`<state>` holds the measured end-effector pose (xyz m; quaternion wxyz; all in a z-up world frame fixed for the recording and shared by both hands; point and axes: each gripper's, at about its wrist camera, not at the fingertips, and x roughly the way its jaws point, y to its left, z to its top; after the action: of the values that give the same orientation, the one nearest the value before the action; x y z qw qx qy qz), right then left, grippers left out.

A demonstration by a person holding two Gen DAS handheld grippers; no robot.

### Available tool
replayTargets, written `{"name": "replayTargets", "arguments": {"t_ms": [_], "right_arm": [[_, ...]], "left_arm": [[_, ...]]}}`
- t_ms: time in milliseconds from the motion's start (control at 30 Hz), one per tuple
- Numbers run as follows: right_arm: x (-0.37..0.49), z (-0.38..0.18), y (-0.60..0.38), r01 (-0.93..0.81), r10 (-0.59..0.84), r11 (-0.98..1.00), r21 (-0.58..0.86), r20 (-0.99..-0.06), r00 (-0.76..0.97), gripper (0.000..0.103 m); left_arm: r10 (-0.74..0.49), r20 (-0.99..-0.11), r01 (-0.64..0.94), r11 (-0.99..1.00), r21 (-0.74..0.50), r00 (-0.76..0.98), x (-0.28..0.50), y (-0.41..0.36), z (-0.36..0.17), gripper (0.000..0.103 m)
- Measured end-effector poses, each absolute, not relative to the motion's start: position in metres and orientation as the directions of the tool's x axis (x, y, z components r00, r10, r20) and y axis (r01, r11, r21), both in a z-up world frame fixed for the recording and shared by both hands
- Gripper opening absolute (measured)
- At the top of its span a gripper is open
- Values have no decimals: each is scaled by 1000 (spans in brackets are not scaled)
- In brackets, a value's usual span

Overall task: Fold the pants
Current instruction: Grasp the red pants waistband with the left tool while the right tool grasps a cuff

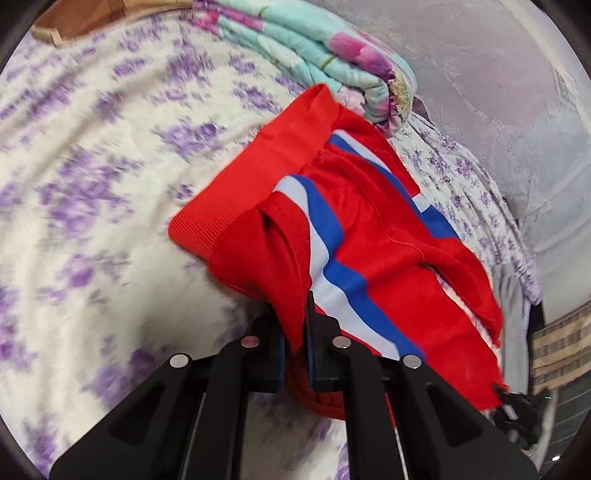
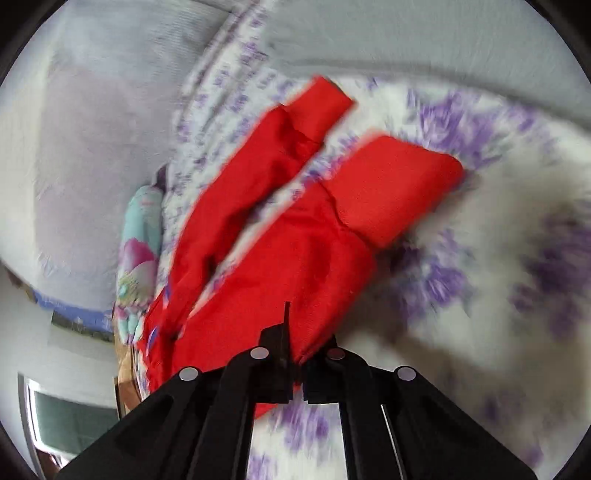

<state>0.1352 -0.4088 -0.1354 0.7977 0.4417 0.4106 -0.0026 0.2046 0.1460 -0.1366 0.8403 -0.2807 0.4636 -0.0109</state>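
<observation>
The pants are showing bright red with blue and white stripes. The bed sheet is showing white with purple flowers. The blanket is showing green and pink.

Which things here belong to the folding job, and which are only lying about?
For the job:
- pants, red with blue and white stripes
- left tongs, shut on the pants
- right tongs, shut on the pants
- bed sheet, the work surface

Lying about:
- folded quilt
- curtain
- headboard
</observation>
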Motion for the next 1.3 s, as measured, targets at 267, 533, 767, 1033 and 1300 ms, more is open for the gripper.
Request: {"name": "replayTargets", "arguments": {"t_ms": [267,533,767,1033,1300], "right_arm": [[33,-132,-397,340,359,683,646,-703,614,4],[29,-142,-383,340,314,772,538,-787,531,62],[29,-67,-398,391,-14,883,260,-818,576,85],[233,-75,-442,307,291,779,547,-748,597,85],[308,-145,-453,417,206,799,432,-850,486,75]], "left_arm": [[-316,-790,-190,861,-471,525,121,160,-124,7],[-288,-819,-142,903,-405,497,98,161,-119,68],[-155,-765,-120,949,-290,625,85,187,-48,78],[-230,-863,32,970,-242,450,262,149,-82,65],[-218,-915,-27,970,-242,340,326,163,-141,16]]}}
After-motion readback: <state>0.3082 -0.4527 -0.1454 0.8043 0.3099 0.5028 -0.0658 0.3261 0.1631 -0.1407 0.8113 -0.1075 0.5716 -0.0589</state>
